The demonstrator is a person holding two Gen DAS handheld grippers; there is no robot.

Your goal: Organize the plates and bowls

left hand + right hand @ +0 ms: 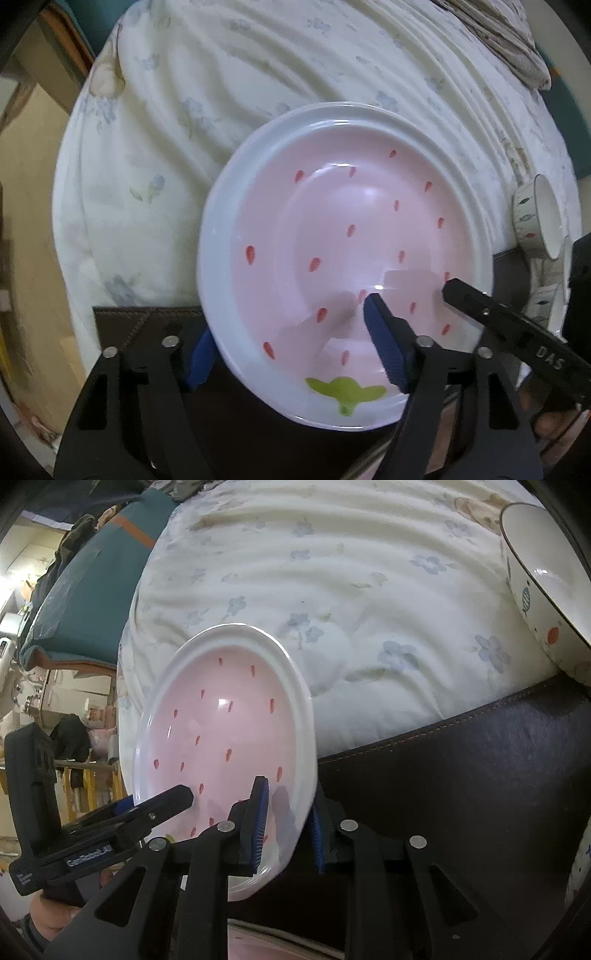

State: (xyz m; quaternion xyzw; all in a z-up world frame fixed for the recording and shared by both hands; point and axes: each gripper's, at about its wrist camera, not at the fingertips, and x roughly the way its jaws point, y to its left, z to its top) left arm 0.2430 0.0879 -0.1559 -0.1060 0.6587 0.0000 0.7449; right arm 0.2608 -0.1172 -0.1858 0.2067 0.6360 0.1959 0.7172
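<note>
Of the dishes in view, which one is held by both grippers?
The pink strawberry-patterned plate with a white rim: the left gripper and right gripper both clamp its rim. The small white patterned bowls stay ungripped.

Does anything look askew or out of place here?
Yes: the pink strawberry plate is held steeply tilted, both grippers clamped on its rim, left gripper and right gripper. No chips or spills show.

Soft indoor light; glare on plate [347,236]; fisheye-bent edges, slight blur
</note>
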